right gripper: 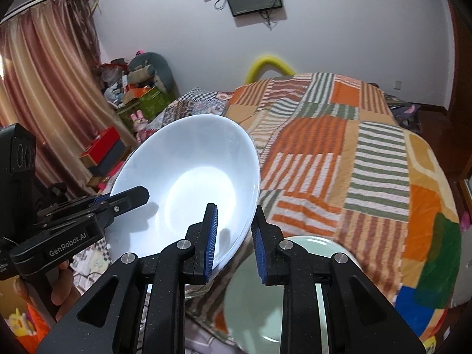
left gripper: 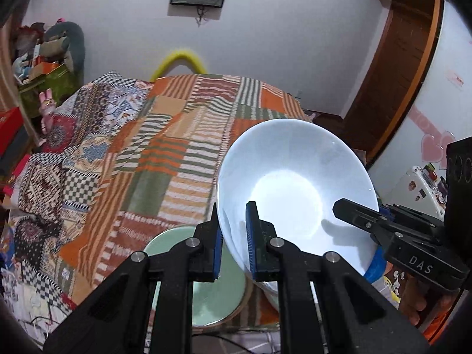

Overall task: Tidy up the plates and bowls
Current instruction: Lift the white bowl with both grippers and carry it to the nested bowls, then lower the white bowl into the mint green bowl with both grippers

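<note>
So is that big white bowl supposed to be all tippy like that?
The white bowl is off the bed, tilted, with the left gripper and right gripper each clamped on opposite sides of its rim. That looks like carrying, not a mishap. The green plate lies flat below. Nothing is spilled or broken.

glossy white bowl point(left gripper: 295, 183); woolly blanket point(left gripper: 165, 135).

Our left tool point(left gripper: 233, 242) is matte black plastic with faint speckling, its two angular linkage arms joined by round silver pins, and each finger carries a ribbed blue pad point(left gripper: 251, 236). Our right tool point(right gripper: 234, 243) is built alike, with the same silver pins and blue ribbed pads point(right gripper: 211, 239). Seen from the side, one body bears white lettering "DAS", the other "GenRobot.AI". A boxy black housing with round openings sits behind each.
</note>
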